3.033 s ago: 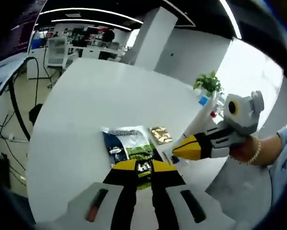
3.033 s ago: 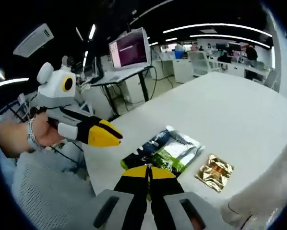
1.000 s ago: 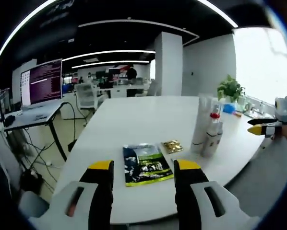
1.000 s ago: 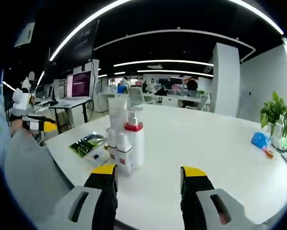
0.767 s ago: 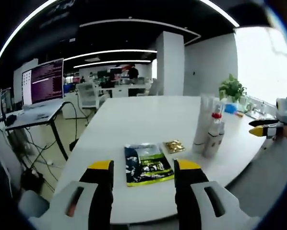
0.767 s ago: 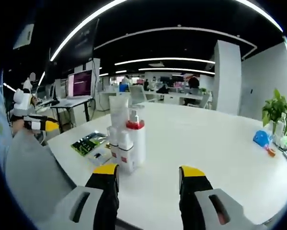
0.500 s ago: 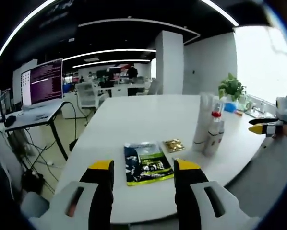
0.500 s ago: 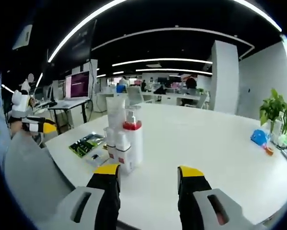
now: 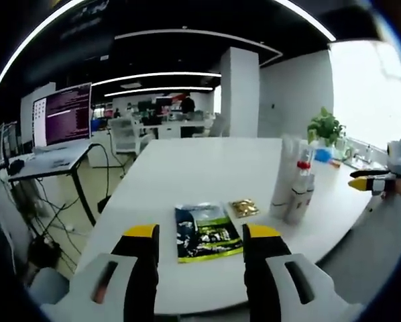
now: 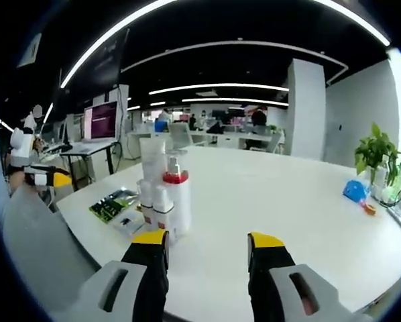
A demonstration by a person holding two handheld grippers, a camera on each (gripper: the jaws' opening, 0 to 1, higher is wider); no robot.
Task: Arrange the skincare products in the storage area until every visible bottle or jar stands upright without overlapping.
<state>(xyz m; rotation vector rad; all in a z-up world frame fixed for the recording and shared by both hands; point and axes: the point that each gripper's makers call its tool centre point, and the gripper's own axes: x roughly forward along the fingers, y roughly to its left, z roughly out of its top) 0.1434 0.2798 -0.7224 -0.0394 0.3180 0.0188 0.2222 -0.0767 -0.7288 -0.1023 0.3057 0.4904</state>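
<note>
A cluster of white skincare bottles (image 10: pixel 161 198) stands upright on the white table (image 10: pixel 267 194). Among them are a tall white tube (image 10: pixel 151 155) and a pump bottle with a red collar (image 10: pixel 176 191). In the left gripper view the same bottles (image 9: pixel 291 194) stand right of centre, beyond a green and blue sachet (image 9: pixel 206 231) and a small gold sachet (image 9: pixel 244 207) lying flat. My left gripper (image 9: pixel 201 231) is open and held back from the table's near edge. My right gripper (image 10: pixel 208 239) is open too, short of the bottles, nothing between its fingers.
A potted plant (image 10: pixel 375 157) and a blue object (image 10: pixel 353 190) sit at the table's far right. The sachets (image 10: pixel 110 204) lie left of the bottles. The other gripper shows at the edges (image 9: pixel 371 182) (image 10: pixel 45 178). Desks and a lit monitor (image 9: pixel 61 114) stand behind.
Since three seconds ago both grippers have drawn back from the sachets and opened. Over the last second only the views drift slightly; the bottles and sachets stay put.
</note>
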